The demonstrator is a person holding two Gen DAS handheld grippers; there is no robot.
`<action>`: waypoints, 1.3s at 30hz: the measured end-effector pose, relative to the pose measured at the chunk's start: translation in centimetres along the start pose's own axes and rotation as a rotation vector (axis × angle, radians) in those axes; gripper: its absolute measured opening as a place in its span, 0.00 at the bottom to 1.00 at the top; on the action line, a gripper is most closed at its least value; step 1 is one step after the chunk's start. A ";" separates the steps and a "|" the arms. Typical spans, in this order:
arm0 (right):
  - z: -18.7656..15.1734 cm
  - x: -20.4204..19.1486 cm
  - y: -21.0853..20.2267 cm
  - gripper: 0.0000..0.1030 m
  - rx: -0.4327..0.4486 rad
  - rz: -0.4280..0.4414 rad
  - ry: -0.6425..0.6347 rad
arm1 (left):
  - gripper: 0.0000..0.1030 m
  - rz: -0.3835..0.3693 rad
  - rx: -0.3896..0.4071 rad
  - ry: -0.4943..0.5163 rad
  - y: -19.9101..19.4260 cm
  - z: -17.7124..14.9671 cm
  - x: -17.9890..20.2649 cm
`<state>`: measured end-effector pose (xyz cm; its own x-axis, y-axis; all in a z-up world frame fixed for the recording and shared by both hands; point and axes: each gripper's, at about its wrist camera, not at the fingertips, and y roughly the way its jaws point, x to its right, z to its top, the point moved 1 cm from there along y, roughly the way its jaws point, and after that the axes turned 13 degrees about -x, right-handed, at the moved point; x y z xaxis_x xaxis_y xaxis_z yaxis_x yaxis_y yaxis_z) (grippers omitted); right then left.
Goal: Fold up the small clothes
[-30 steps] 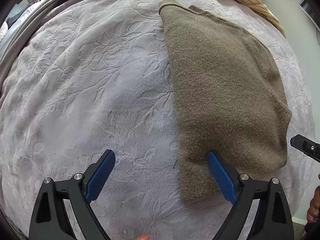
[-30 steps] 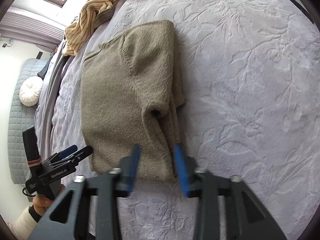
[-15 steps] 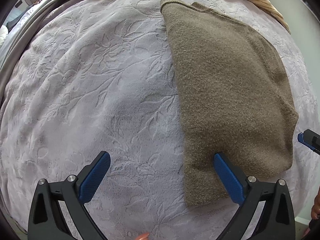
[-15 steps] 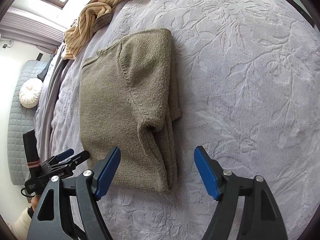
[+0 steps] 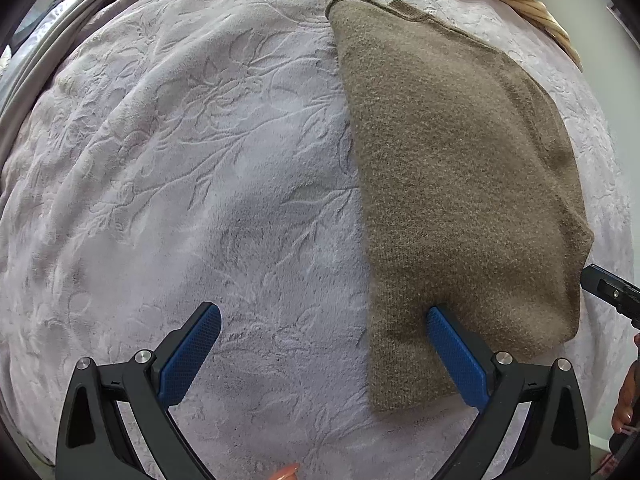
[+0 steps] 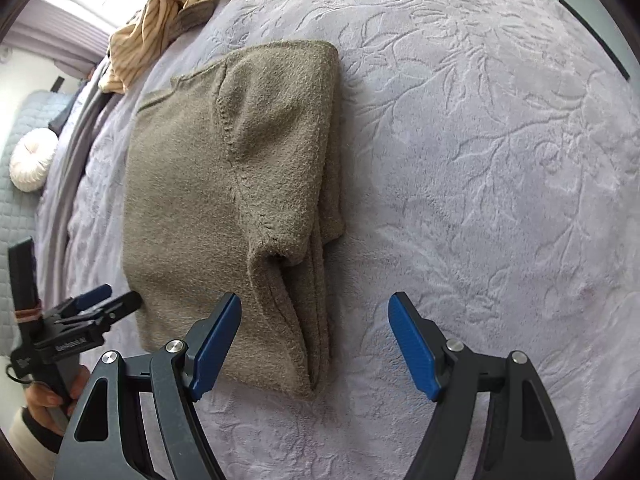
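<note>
So your olive knit sweater is lying flat on the lilac embossed blanket, folded lengthwise into a long strip, with its long axis running from the near edge by your grippers straight away toward the far side where the striped yellow garment is heaped. The neckline end is the far one, the hem end is the near one. You can see the sleeve tucked over along the right side, so that edge is thick and stacked, a bit lumpy around the armhole. Your right gripper is sitting with its jaws wide apart and nothing pinched, straddling the near right corner of the sweater, left pad over the knit and right pad over bare blanket. Your left gripper is also spread wide and empty, pointing down, its right pad over the near left corner and its left pad out over the blanket. So both hands are parked at the near short end, about equally close, one per corner. I'd guess the next bit is grabbing that hem edge at both corners and carrying it away from you along the long axis to halve the strip. Watch the right side, those stacked layers look like they could slide apart if you only catch the top one.
</note>
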<state>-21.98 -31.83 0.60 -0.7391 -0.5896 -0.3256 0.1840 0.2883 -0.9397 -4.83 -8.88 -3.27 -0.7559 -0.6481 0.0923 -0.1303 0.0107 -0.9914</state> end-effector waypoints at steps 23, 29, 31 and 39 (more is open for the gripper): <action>1.5 0.8 0.1 0.77 0.000 0.036 -0.005 | 1.00 0.021 -0.008 -0.020 0.1 1.4 2.0; 2.1 2.1 0.2 0.77 0.005 0.138 0.037 | 1.00 -0.004 -0.024 -0.025 0.7 1.4 1.8; 2.4 2.1 0.2 0.77 0.006 0.156 0.036 | 1.00 -0.007 -0.027 -0.020 0.9 1.4 1.7; 4.8 2.8 0.6 0.77 0.012 0.296 0.036 | 1.00 -0.162 0.035 -0.009 -0.7 3.6 0.3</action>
<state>-20.77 -36.93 -1.35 -0.6743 -0.4542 -0.5822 0.4029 0.4345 -0.8055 -2.61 -11.82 -2.88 -0.7206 -0.6464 0.2508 -0.2277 -0.1211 -0.9662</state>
